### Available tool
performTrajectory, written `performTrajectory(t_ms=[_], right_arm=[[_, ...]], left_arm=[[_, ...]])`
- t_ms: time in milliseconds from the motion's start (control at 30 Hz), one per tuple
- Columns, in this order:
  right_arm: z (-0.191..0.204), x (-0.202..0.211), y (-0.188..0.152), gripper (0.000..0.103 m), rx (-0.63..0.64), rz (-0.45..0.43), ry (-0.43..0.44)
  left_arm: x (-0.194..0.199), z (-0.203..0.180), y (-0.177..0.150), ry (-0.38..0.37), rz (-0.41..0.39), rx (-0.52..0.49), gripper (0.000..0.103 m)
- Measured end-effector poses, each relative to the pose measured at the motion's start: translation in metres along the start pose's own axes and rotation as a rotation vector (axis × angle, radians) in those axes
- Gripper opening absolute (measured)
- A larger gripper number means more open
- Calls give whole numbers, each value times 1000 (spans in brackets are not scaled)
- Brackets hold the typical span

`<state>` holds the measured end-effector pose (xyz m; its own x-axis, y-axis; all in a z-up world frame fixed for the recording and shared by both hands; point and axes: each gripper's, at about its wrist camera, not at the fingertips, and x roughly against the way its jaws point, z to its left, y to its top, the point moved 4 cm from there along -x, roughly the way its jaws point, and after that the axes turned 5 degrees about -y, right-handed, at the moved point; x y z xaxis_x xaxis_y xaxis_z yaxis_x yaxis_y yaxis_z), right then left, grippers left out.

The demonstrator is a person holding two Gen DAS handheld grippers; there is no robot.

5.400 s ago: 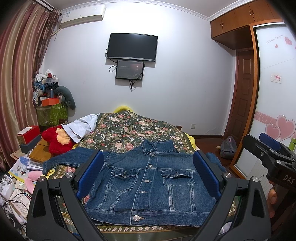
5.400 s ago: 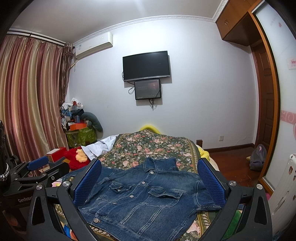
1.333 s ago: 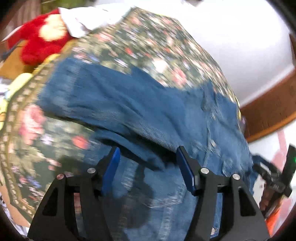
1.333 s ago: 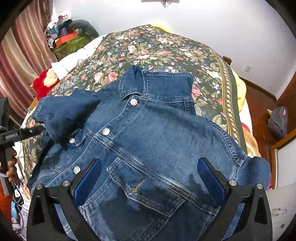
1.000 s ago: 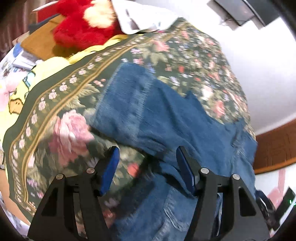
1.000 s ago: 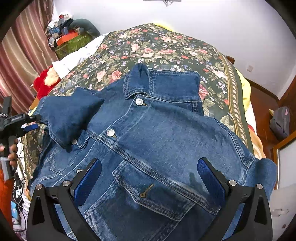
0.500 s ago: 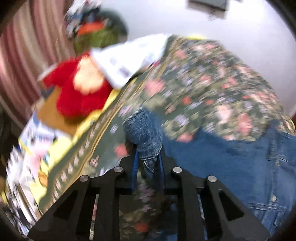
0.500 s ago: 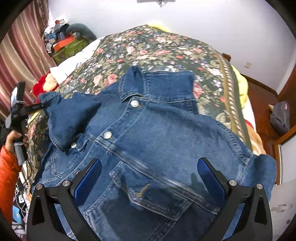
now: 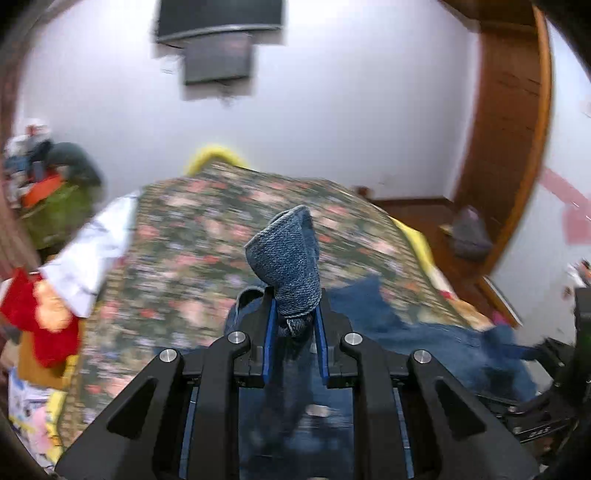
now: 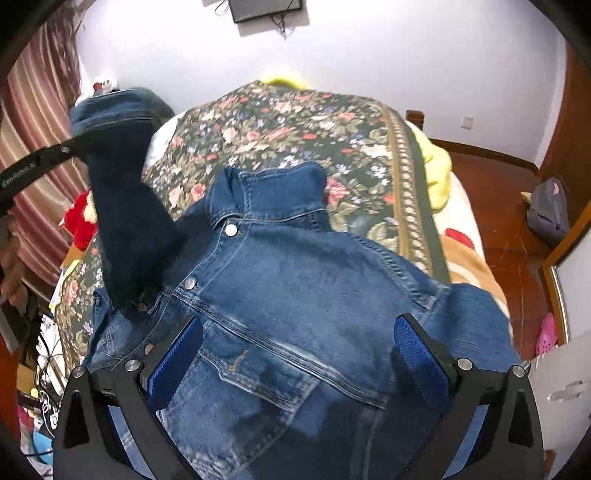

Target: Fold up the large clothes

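Note:
A blue denim jacket [image 10: 295, 295] lies front up on the floral bedspread [image 10: 295, 122], collar toward the far wall. My left gripper [image 9: 293, 317] is shut on the cuff of the jacket's left sleeve [image 9: 291, 258], which sticks up between the blue pads. In the right wrist view that sleeve [image 10: 125, 206] hangs lifted above the jacket's left side, held by the left gripper [image 10: 77, 142]. My right gripper [image 10: 299, 354] stands open low over the jacket's chest pocket area, with nothing pinched between its pads.
A red plush toy [image 10: 79, 218] and a white cloth [image 9: 96, 251] lie at the bed's left edge. Striped curtains [image 10: 33, 110] hang at left. A wooden wardrobe [image 9: 509, 129] and a grey bag [image 10: 548, 210] on the floor stand to the right. A TV [image 9: 218, 18] hangs on the far wall.
The left gripper closed on the sleeve cuff and lifted it up off the bed, rolling upright. The right gripper moved slightly forward over the jacket and stayed open.

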<state>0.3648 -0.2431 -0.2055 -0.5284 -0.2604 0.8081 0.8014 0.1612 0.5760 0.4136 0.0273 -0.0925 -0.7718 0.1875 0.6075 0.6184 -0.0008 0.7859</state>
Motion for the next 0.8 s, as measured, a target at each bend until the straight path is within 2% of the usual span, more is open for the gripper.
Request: performTrajectory(t_ms=[133,300,367,433,500,567,600,667,800], right_arm=[[-19,16,-7,103,-16,-18,-16],[-41,26,-16,103,-48,-16,-33],[-47,27,-18,103,-59,-14,-34],[-51,28,-20,103,-72,-13,-33],[-52,28,-20,103,-84,-11,-30],[-51,27,-17,103,-95,-10,-22],[-49,27,-16,103,-98,-11,-17],[-46,26,-12,103,-99,-13,-6],[-30,16,0,103,-83,-10,9]], left_arm=[[-40,-55,-32,-72,119,-82,18],[-83,-89,-85,-179,327,-62,18],[-90,-96,-100,-190,376,-64,18],[-87,-102,-102,-188,379,-87,20],[-81,-107,-99,-194,393,-108,25],[-70,-107,-94,-238,389,-101,39],[-61,-105,-89,-264,374,-94,43],[-41,-94,-77,-269,320,-91,59],[-10,-51,-57,-197,218,-71,70]])
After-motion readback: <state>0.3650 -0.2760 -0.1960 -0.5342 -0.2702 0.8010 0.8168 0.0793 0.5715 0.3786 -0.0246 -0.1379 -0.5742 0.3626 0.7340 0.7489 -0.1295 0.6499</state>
